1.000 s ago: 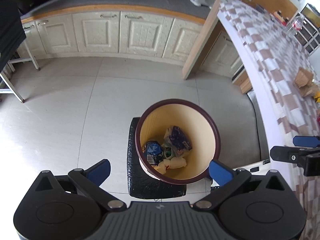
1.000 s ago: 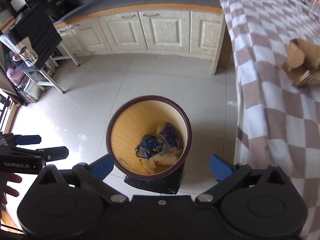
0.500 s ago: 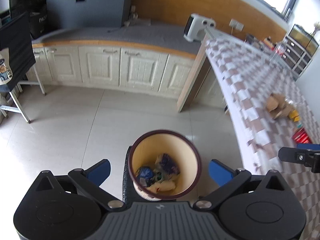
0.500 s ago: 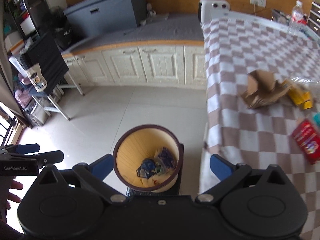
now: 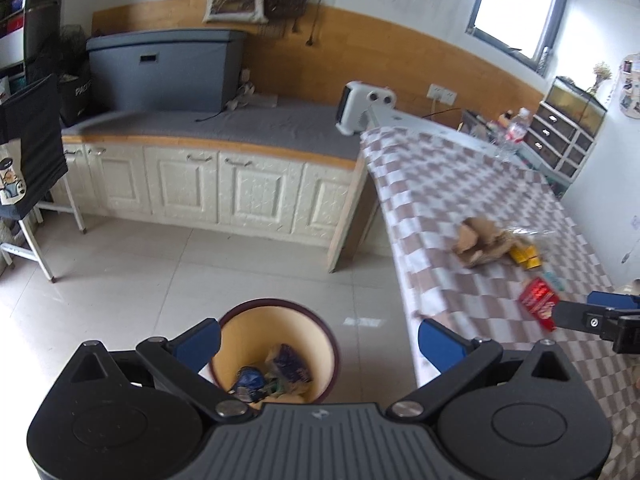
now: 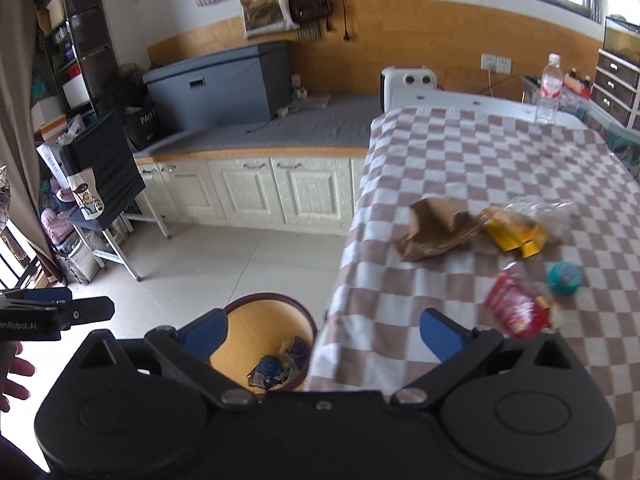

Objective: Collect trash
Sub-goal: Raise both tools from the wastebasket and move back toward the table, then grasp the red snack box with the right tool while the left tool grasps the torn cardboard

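Left hand-held gripper (image 5: 318,340) spread wide with nothing between the blue fingertips, raised over the tiled floor (image 5: 120,280) with the trash bin (image 5: 276,354) directly beneath and partly behind the left fingertip. Right hand-held gripper (image 6: 322,330) likewise agape and empty, straddling the edge of the checkered worktop (image 6: 480,160); bin (image 6: 260,344) low at its left fingertip, worktop under its right one. Inside the bin: crumpled wrappers (image 5: 272,376), blue, purple and pale, heaped at the bottom. Remaining trash all on the worktop, ahead and to the right of both grippers, none of it touched: torn brown paper bag (image 6: 434,234) nearest the worktop edge, yellow packet (image 6: 514,236) touching its right side with a clear plastic bag (image 6: 544,212) just behind, red snack packet (image 6: 516,308) closest to the right gripper's right fingertip, teal round lid (image 6: 565,276) just beyond it. Clear water bottle (image 6: 549,88) upright at the far end of the worktop, well apart from the rest.
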`<move>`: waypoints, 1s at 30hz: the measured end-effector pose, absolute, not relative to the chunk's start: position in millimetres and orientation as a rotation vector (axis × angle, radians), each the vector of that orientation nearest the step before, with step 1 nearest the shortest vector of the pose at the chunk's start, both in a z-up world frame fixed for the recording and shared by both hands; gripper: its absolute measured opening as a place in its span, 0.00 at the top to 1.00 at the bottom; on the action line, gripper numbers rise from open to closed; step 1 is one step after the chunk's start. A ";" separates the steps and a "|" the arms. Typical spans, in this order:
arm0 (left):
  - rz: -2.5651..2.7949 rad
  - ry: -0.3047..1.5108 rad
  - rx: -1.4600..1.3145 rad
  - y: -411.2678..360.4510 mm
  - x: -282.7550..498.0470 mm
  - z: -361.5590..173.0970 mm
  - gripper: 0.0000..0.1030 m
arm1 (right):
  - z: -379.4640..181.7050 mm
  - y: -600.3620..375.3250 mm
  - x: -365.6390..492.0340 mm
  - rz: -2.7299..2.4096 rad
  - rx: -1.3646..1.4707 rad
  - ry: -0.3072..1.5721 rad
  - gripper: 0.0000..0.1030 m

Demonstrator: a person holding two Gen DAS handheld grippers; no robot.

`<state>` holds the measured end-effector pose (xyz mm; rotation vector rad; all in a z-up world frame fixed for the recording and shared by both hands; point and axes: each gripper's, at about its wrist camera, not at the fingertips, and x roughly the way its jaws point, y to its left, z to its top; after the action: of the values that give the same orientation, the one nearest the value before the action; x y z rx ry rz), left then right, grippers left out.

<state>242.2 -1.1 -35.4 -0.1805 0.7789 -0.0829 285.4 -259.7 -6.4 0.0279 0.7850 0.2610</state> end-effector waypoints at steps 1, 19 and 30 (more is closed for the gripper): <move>-0.086 0.772 -0.180 -10.0 239.9 -33.2 0.00 | -4.7 -267.7 281.8 0.264 0.027 0.774 0.00; -0.164 0.663 -0.151 -144.5 227.3 -10.4 0.00 | -54.1 -431.5 346.5 0.323 -0.006 0.750 0.13; -0.227 0.666 -0.080 -183.6 273.6 -6.7 0.00 | -105.5 -455.9 401.8 0.423 0.070 0.834 0.42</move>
<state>273.6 -183.6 -6.7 -0.0799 0.6660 -0.2265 401.8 -455.9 -105.5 0.0697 0.8340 0.4228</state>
